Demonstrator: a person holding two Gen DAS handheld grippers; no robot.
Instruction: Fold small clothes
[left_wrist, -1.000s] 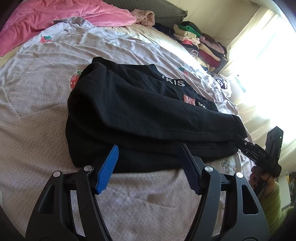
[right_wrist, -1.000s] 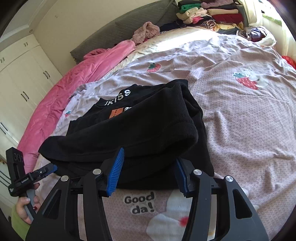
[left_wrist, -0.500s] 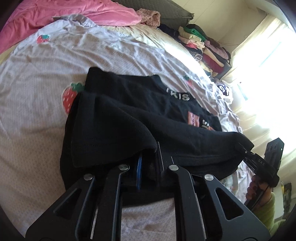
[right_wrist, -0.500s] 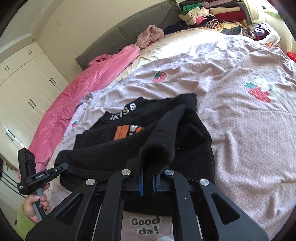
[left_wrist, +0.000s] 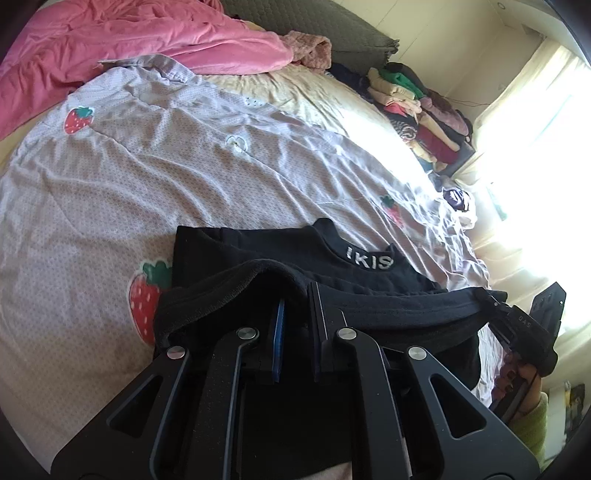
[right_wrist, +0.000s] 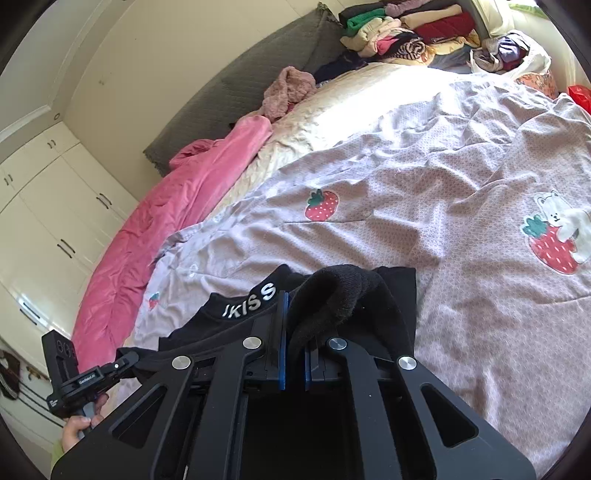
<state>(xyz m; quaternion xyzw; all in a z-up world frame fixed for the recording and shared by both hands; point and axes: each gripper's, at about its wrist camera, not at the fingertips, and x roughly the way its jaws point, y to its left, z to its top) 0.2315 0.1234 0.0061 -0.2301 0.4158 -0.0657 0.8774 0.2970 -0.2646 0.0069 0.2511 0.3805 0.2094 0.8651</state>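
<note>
The black garment (left_wrist: 258, 254) lies low in the centre of both frames on the lilac strawberry-print bedspread (left_wrist: 184, 177), its collar lettering (left_wrist: 367, 261) showing just above the lifted fold; the left gripper (left_wrist: 295, 314) sits at the bottom centre of the left wrist view, jaws closed on a raised edge of the black garment, which arches over the blue pads (left_wrist: 279, 332); the right gripper (right_wrist: 293, 332) fills the bottom centre of its own view, jaws clamped on a bunched hem that humps above the fingertips; a taut band of cloth runs between the two grippers; a pink quilt (left_wrist: 147, 40) lies at upper left of the left view; a pile of folded clothes (right_wrist: 406, 29) sits at the top right of the right view; white cupboards (right_wrist: 55, 229) stand at the left edge.
</note>
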